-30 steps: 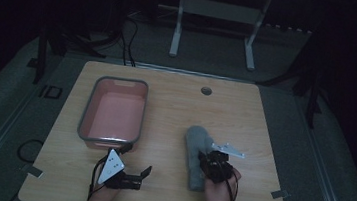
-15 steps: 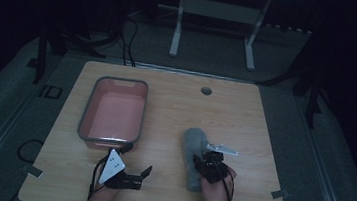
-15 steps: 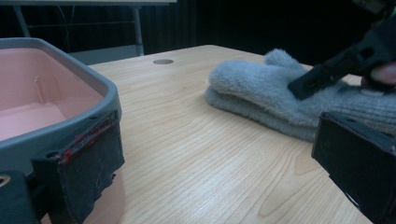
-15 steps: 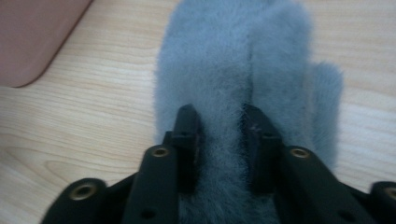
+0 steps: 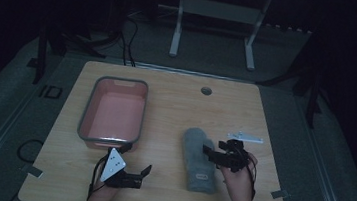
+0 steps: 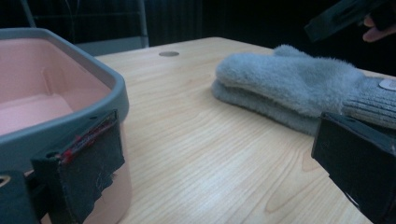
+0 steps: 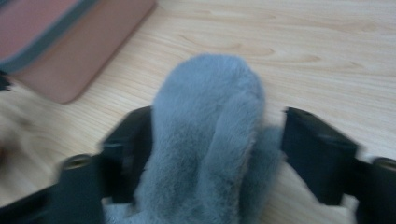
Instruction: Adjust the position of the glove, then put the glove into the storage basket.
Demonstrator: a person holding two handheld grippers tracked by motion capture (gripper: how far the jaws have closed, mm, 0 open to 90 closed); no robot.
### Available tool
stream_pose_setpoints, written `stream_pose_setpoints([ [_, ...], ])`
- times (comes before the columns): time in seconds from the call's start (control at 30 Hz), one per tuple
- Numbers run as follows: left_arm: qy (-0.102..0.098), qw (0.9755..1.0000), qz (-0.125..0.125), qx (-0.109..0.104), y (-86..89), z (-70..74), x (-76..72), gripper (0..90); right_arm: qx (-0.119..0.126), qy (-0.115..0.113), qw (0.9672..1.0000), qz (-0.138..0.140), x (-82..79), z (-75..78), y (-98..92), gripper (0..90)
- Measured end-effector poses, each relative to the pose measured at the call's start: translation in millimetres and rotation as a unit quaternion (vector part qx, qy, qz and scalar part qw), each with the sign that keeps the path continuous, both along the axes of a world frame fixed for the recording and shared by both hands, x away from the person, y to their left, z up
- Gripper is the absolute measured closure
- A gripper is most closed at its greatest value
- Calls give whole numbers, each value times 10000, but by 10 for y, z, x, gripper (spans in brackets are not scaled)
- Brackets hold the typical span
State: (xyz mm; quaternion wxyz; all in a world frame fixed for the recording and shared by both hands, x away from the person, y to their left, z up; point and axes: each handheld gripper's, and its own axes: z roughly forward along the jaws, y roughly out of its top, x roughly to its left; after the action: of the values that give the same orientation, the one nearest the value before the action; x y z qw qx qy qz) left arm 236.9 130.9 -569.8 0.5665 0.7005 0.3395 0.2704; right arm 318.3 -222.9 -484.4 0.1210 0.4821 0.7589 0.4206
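Mitten (image 5: 199, 159) lies flat on the tabletop (image 5: 176, 105), lower right of centre in the high view, cuff toward the bottom edge. My right hand-held gripper (image 5: 212, 154) sits at its right side, and its jaws have just been opening. In the right gripper view they stand wide, one each side of the fuzzy body (image 7: 208, 154), and I can't see them pressing it. I judge I'm at the grasp. Next I need to settle lower and close squarely on the mitten, which is soft and will squash.

My left hand-held gripper (image 5: 139, 176) rests at the lower left with its jaws apart and nothing between them, just below the pink bin (image 5: 114, 111). The bin stands left of the mitten, apart from it, with bare wood between. A small metal bracket (image 5: 246, 137) lies to the upper right, clear of my path.
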Motion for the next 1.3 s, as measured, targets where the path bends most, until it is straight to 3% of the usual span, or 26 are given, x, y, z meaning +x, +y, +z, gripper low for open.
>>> stream_pose_setpoints([
  [0.03,49,10000,-1,0,-11,2,5,24,2,-15,10000,24,9,-4,-24,189],
  [0.13,292,9995,-25,69,-54,12,38,24,-566,-234,9977,291,36,-55,-69,142],
  [0.17,370,9992,-35,134,-74,19,52,24,-611,-287,9969,403,39,-82,-99,139],
  [0.3,603,9978,-224,165,-173,61,93,24,-568,-264,9966,541,85,-151,-211,140],
  [0.37,638,9975,-292,114,-224,84,120,25,-539,-393,9958,626,96,-161,-261,142],
  [0.47,870,9953,-405,94,-344,136,201,37,-491,-527,9946,750,105,-175,-294,143],
  [0.57,885,9943,-587,102,-500,196,239,37,-441,-512,9935,916,114,-197,-307,143],
  [0.63,987,9924,-715,162,-615,236,258,37,-412,-372,9943,914,107,-204,-305,139],
  [0.7,1174,9892,-822,291,-741,280,301,40,-292,-211,9954,887,99,-214,-303,131],
  [0.77,1295,9862,-951,393,-834,313,363,40,-375,-131,9960,804,84,-226,-289,103],
  [0.9,1665,9804,-1029,244,-953,359,555,54,-267,115,9959,853,35,-262,-242,110],
  [0.97,1794,9780,-1042,204,-1001,368,642,71,-326,98,9962,797,13,-274,-208,179],
  [1.0,1895,9760,-1050,226,-1026,372,693,73,-238,148,9966,780,17,-287,-200,246],
  [1.07,2007,9738,-1056,200,-1074,378,778,147,-246,239,9974,641,21,-332,-185,282],
  [1.13,2158,9702,-1053,324,-1137,380,857,149,-335,317,9972,583,23,-382,-180,346],
  [1.23,2373,9650,-1015,466,-1216,355,959,174,-82,603,9963,606,46,-467,-237,389],
  [1.3,2502,9614,-985,590,-1257,322,1020,206,-65,708,9952,666,58,-504,-262,412],
])
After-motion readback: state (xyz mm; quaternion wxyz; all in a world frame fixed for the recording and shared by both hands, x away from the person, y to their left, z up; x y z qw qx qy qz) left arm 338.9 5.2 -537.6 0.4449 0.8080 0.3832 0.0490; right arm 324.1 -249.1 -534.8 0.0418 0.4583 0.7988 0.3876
